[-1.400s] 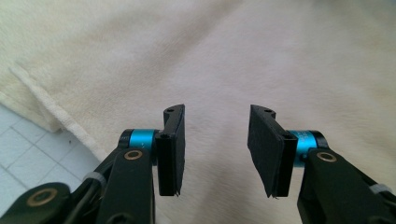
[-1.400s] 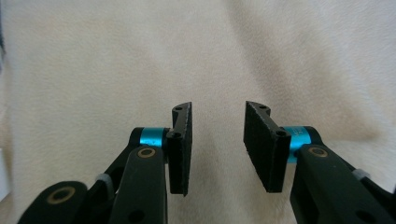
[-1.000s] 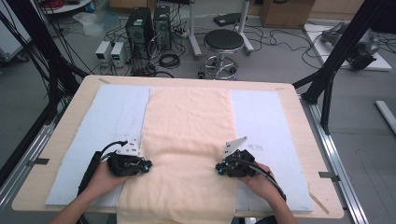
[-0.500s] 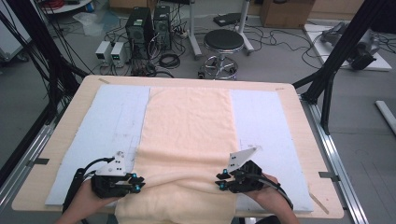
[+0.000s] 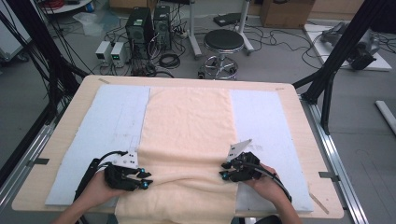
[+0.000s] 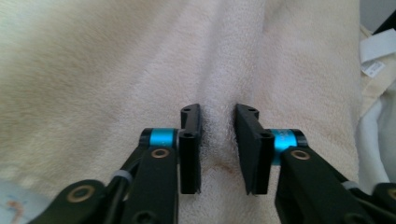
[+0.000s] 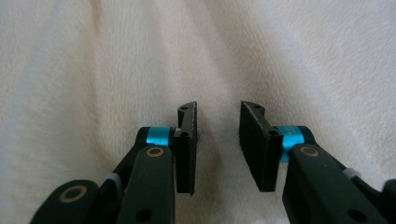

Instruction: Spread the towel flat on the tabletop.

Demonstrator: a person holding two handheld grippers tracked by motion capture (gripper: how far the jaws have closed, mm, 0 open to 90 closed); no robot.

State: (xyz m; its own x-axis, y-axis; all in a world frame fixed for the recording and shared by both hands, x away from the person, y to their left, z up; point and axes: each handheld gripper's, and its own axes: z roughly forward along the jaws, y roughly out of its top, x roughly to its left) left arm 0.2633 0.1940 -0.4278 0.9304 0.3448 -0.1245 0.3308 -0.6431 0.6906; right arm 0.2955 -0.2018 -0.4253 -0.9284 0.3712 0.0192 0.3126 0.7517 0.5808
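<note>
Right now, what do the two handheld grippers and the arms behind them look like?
Both are black. The left gripper and right gripper each have two flat rectangular jaws on black links with brass-coloured pivots and bright blue collars. In the high view each carries a pale grey three-cornered plate and trails a black cable. The forearms are bare.

1 towel [image 5: 187,121], 2 tools – left [image 5: 145,179], right [image 5: 224,170] – 1 stool [image 5: 224,42].
</note>
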